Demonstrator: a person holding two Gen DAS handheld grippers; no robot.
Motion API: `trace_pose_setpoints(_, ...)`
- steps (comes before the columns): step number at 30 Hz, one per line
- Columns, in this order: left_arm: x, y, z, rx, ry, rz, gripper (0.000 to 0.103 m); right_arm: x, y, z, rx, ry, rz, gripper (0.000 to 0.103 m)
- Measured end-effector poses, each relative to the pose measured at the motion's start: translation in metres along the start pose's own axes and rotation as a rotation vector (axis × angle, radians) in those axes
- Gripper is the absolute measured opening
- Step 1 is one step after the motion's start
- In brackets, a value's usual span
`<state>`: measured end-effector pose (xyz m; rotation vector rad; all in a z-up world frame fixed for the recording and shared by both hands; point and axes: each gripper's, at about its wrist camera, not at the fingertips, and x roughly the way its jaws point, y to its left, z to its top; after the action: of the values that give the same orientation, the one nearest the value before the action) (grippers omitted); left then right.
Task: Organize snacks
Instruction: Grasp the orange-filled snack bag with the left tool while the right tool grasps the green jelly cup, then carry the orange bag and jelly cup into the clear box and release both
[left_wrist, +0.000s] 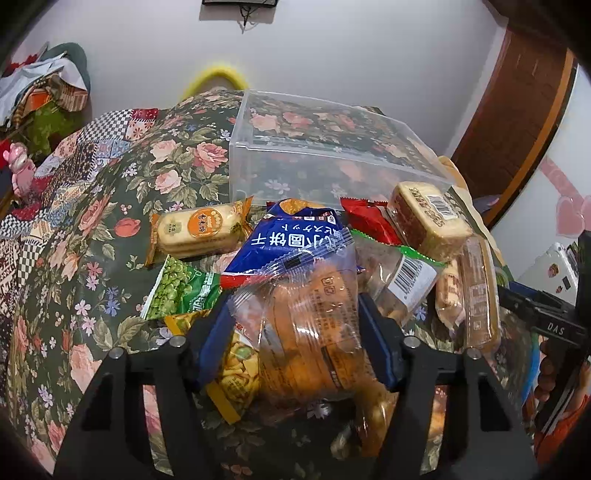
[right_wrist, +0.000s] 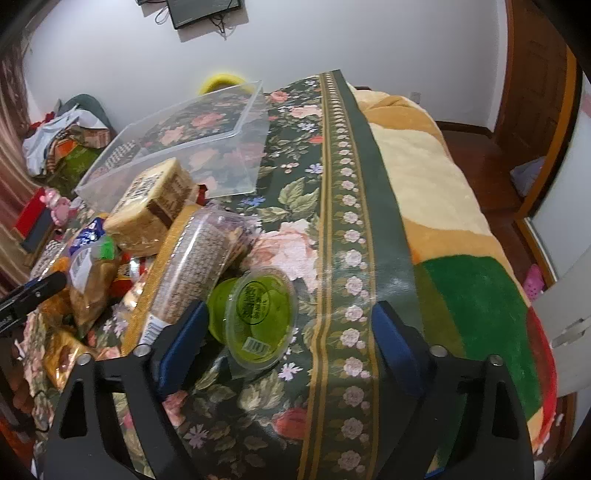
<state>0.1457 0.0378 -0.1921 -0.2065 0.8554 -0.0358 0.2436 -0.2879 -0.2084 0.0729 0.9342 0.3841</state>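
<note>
A pile of wrapped snacks lies on a floral blanket before a clear plastic bin (left_wrist: 332, 147). My left gripper (left_wrist: 295, 317) is shut on a clear bag of round orange biscuits (left_wrist: 314, 332) with a blue top. Around it lie a green pea packet (left_wrist: 177, 288), a rice-cracker pack (left_wrist: 199, 230), a red packet (left_wrist: 369, 221) and a cake block (left_wrist: 428, 218). My right gripper (right_wrist: 288, 325) is open, its fingers either side of a green jelly cup (right_wrist: 258, 314) lying tilted. The bin (right_wrist: 192, 140) and cake block (right_wrist: 151, 210) lie beyond in the right wrist view.
A long clear cracker pack (right_wrist: 199, 266) leans beside the jelly cup. The bed's right side holds a yellow and green blanket (right_wrist: 443, 221). Clothes pile (left_wrist: 44, 92) at far left. A wooden door (left_wrist: 517, 110) stands at right. The right gripper (left_wrist: 546, 317) shows at right in the left wrist view.
</note>
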Motion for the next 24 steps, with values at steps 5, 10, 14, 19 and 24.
trace_pose_setpoints(5,-0.010,-0.002,-0.002,0.019,-0.002,-0.005,0.049,0.000,0.002,0.000,-0.014,0.010,0.010,0.070)
trace_pose_setpoints(10,-0.013,-0.003,-0.006,0.033,-0.002,-0.001,0.049,-0.003,0.001,-0.001,-0.026,-0.005,-0.030,0.065)
trace_pose_setpoints(14,-0.009,-0.006,-0.008,0.049,0.002,0.001,0.051,-0.001,-0.005,0.001,-0.005,0.005,-0.015,0.064)
trace_pose_setpoints(19,0.006,-0.004,-0.009,0.023,0.037,-0.012,0.057,0.008,0.001,0.002,-0.026,0.025,-0.011,0.064)
trace_pose_setpoints(24,0.005,-0.003,-0.010,0.022,0.028,-0.026,0.056,0.019,0.001,0.002,-0.042,0.038,-0.031,0.062)
